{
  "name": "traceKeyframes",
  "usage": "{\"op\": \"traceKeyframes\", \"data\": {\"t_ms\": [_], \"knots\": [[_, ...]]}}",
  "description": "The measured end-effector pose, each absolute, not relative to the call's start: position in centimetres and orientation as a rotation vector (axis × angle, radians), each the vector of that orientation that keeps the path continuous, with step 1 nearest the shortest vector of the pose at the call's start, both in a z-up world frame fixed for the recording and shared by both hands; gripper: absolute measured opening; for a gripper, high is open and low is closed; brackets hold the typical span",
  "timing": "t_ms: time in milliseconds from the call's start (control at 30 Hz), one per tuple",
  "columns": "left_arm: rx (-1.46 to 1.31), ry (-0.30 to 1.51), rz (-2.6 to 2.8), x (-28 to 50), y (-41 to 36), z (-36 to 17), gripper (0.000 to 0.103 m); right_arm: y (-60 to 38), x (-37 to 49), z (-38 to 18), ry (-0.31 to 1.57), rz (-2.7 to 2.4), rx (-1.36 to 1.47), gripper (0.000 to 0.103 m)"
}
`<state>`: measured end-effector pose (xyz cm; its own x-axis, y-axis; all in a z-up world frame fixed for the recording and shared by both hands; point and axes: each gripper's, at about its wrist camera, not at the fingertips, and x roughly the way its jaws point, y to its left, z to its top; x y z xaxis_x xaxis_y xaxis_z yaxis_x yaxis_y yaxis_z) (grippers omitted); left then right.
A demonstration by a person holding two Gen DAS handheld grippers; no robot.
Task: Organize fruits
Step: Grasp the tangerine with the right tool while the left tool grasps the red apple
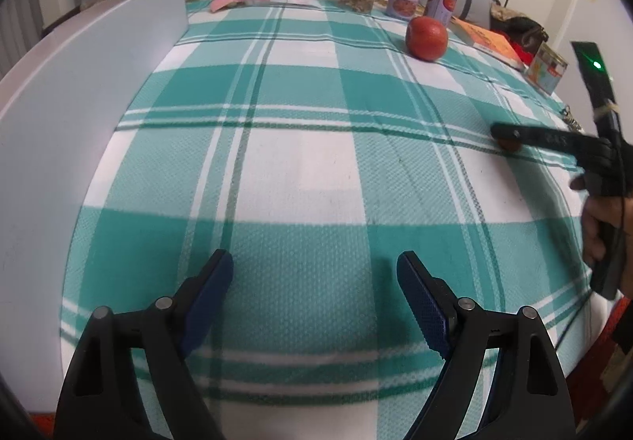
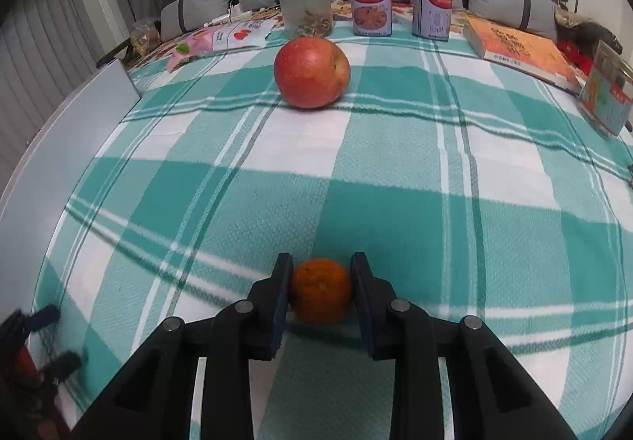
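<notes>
At the far left a white board stands along the edge of the counter, which is covered by a green-and-white checked cloth. The left claw hovers over bare cloth with its fingers spread wide and nothing between them. Further in, an apple sits on the cloth near the back row, just in front of a clear jar and two printed cans (a book lies to their right). The right claw is low over the cloth with its fingers pressed against both sides of an orange, which rests on the counter well short of the apple. In the left wrist view the right claw reaches in from the right edge, the orange barely visible under its tip.
</notes>
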<state>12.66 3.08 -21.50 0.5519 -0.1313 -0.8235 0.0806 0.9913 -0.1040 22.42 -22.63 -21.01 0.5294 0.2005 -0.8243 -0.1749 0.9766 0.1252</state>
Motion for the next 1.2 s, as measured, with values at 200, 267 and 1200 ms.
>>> {"op": "traceKeyframes", "data": {"t_ms": [200,267,1200], "knots": [[-0.068,0.983,-0.215,19.2,0.2,-19.9,0.086,-22.9,19.1,-21.0,1.022,0.246,-0.036,0.031],[-0.054,0.964,-0.26,22.7,-1.8,-18.4,0.086,-23.2,18.9,-20.9,1.03,0.248,-0.024,0.035],[-0.146,1.105,-0.39,35.1,-8.2,-17.9,0.057,-28.3,14.1,-15.9,0.754,0.199,0.139,0.077]]}}
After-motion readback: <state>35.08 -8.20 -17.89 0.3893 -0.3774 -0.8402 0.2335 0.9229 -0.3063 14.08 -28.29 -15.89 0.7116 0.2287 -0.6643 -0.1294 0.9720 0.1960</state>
